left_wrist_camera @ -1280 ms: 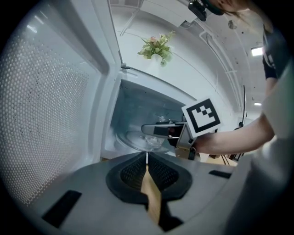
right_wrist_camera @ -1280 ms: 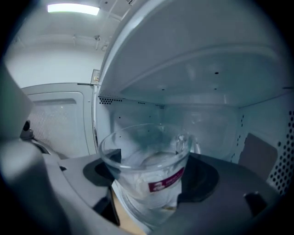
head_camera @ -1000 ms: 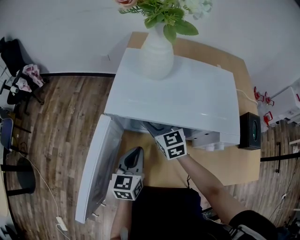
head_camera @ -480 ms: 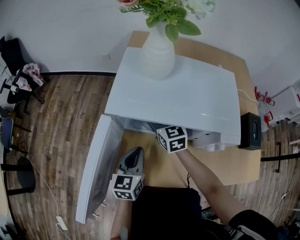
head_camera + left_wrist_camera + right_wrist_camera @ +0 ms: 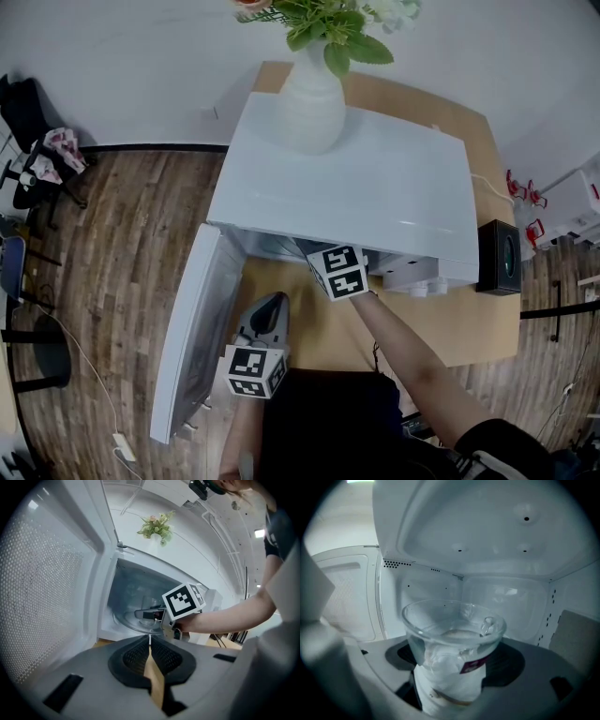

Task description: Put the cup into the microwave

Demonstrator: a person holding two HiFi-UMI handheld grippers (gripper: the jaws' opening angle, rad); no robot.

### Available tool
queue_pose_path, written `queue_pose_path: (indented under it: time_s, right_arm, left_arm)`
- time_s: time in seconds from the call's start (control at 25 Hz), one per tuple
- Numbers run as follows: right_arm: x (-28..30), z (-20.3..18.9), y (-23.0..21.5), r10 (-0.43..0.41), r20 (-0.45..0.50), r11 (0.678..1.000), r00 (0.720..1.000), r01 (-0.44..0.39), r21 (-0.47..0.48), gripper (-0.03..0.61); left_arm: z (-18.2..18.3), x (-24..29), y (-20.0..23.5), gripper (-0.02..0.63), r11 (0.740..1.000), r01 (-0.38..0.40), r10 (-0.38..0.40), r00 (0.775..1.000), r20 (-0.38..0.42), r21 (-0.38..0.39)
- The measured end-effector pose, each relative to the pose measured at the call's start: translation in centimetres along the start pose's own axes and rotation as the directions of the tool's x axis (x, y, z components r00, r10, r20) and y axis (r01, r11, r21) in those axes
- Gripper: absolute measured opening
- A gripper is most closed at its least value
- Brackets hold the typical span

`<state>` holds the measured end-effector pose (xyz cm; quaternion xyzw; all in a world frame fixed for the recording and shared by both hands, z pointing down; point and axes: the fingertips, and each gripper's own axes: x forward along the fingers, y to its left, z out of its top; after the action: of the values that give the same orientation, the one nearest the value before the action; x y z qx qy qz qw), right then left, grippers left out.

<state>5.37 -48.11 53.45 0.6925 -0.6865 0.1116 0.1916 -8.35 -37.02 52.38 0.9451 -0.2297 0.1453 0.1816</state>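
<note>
**A:** Glass cup [image 5: 452, 648]: where is it?

**B:** Inside the microwave [image 5: 347, 187], clamped in the right tongs [image 5: 454, 667]. But take it from the near side. Closest to the person, at about seven o'clock in the head view, the left tongs [image 5: 149, 641] hang over the counter [image 5: 473, 328]. Their tips are pressed together on nothing and aimed at the open cavity.

**A:** And the door?

**B:** The microwave door [image 5: 192, 337] stands swung wide at nine o'clock of the left tongs, its dotted window facing them. Across at three o'clock, a black box [image 5: 500, 258] sits on the counter just beside the microwave.

**A:** Further in?

**B:** The person's right forearm [image 5: 403, 356] reaches toward twelve o'clock. The right tongs go in under the oven's top edge, so from above only their marker cube [image 5: 339, 272] shows. Their pads press on both sides of the cup's lower body. The cup is clear glass, upright, with something white and crumpled inside. In the right gripper view a dark red label sits at four o'clock on its wall. Below the tongs lies the glass turntable [image 5: 126, 620]; I cannot tell whether the cup's base touches it.

**A:** Beyond that?

**B:** The cavity's pale back wall [image 5: 506, 597]. Then, on the microwave's top at twelve o'clock, a white vase [image 5: 307, 108] of green leaves and flowers.
</note>
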Motion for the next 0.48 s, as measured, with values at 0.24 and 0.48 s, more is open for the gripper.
queue_pose_path:
  time_s: [0.24, 0.48]
  right_arm:
    - [0.11, -0.19, 0.05, 0.004, -0.004, 1.0, 1.0, -0.004, -0.011, 0.362]
    - [-0.06, 0.11, 0.25, 0.009, 0.003, 1.0, 1.0, -0.009, 0.003, 0.364]
  left_arm:
    - [0.12, -0.33, -0.24, 0.014, 1.0, -0.002, 0.002, 1.0, 0.004, 0.005]
    - [0.14, -0.71, -0.45, 0.012, 1.0, -0.004, 0.004, 1.0, 0.007, 0.01]
